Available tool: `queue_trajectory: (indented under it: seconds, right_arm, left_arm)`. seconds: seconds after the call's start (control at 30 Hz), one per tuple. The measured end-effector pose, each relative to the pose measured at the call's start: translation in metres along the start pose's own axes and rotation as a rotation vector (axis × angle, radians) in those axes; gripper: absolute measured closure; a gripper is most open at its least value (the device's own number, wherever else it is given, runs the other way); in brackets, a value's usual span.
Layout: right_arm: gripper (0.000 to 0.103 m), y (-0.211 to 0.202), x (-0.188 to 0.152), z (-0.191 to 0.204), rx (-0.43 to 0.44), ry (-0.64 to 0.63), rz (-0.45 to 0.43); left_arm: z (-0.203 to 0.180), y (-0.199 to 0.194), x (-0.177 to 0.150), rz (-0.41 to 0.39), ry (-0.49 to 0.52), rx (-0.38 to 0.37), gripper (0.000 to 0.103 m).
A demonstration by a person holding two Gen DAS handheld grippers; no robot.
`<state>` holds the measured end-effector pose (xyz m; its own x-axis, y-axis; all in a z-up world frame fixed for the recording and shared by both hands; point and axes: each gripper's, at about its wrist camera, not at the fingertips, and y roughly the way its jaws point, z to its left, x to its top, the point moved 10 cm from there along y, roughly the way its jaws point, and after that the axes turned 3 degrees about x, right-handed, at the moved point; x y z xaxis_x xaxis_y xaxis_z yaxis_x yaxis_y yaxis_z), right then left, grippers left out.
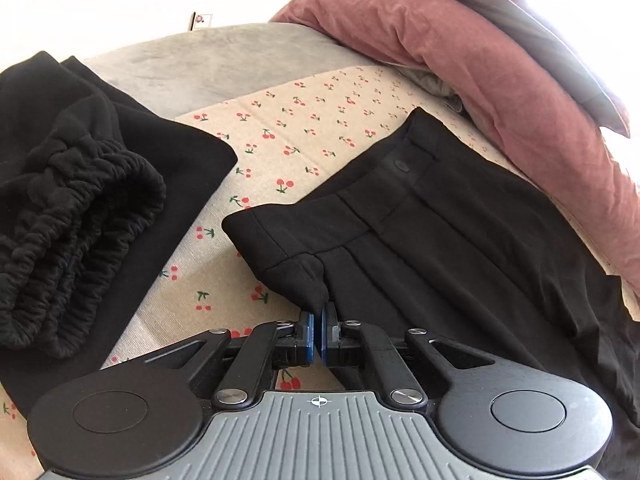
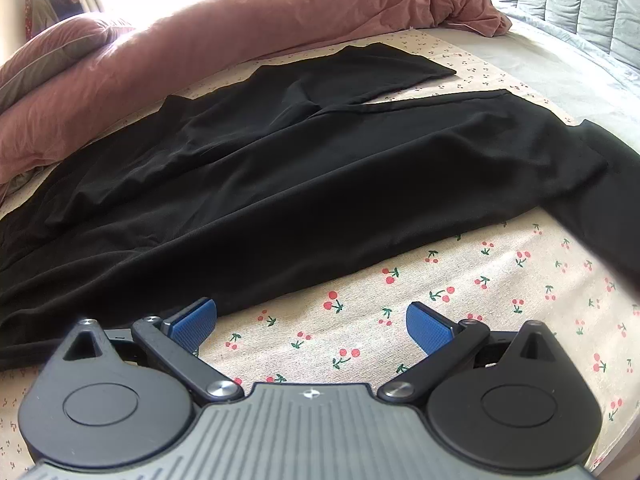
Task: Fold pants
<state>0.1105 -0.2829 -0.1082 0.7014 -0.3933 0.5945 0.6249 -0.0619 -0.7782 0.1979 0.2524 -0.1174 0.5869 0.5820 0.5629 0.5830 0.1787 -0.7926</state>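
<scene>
Black pants (image 1: 460, 240), cherry-print cream sheet (image 1: 312, 120), dusty-pink duvet (image 1: 500, 72), blue-padded claw (image 2: 311, 322)

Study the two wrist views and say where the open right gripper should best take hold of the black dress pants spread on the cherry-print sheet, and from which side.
Probably the near long edge of the black dress pants, where it lies flat on the cherry-print sheet just ahead of the open right gripper. Come in low from the bare-sheet side, sliding one finger under the hem-like edge. The left gripper already pinches the waistband corner.

Pants (image 1: 460, 240) spread on the cherry-print sheet (image 1: 304, 120); a second folded garment (image 1: 80, 208) lies to their left, apart; the duvet (image 1: 500, 80) is heaped behind, a pillow (image 1: 520, 12) on it.
</scene>
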Motion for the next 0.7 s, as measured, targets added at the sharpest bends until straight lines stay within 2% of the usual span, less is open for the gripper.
queue_trajectory:
  seconds: [0.2, 0.27, 0.33, 0.43, 0.5, 0.57, 0.7]
  right_arm:
    - [0.005, 0.0, -0.003, 0.003, -0.002, -0.012, 0.007]
    - [0.005, -0.001, -0.002, 0.003, -0.008, -0.016, 0.005]
    - [0.005, -0.001, -0.002, 0.004, -0.006, -0.014, 0.003]
    - [0.005, -0.002, -0.002, 0.004, -0.005, -0.005, 0.007]
    - [0.005, -0.005, -0.003, 0.007, 0.005, -0.005, 0.009]
    - [0.005, -0.01, -0.002, 0.012, 0.017, -0.02, -0.005]
    - [0.005, -0.012, 0.003, 0.013, -0.012, -0.077, -0.044]
  left_arm:
    - [0.02, 0.0, 0.003, 0.028, -0.051, -0.037, 0.1]
    - [0.015, 0.005, -0.001, 0.047, 0.007, -0.042, 0.099]
    - [0.015, 0.008, -0.005, 0.059, 0.03, -0.018, 0.093]
    - [0.02, 0.007, -0.006, 0.077, -0.004, -0.031, 0.088]
    - [0.028, 0.001, -0.003, 0.069, -0.039, -0.028, 0.077]
    - [0.035, -0.006, -0.001, 0.058, -0.063, -0.026, 0.071]
    - [0.046, -0.024, 0.0, 0.037, -0.081, 0.012, 0.071]
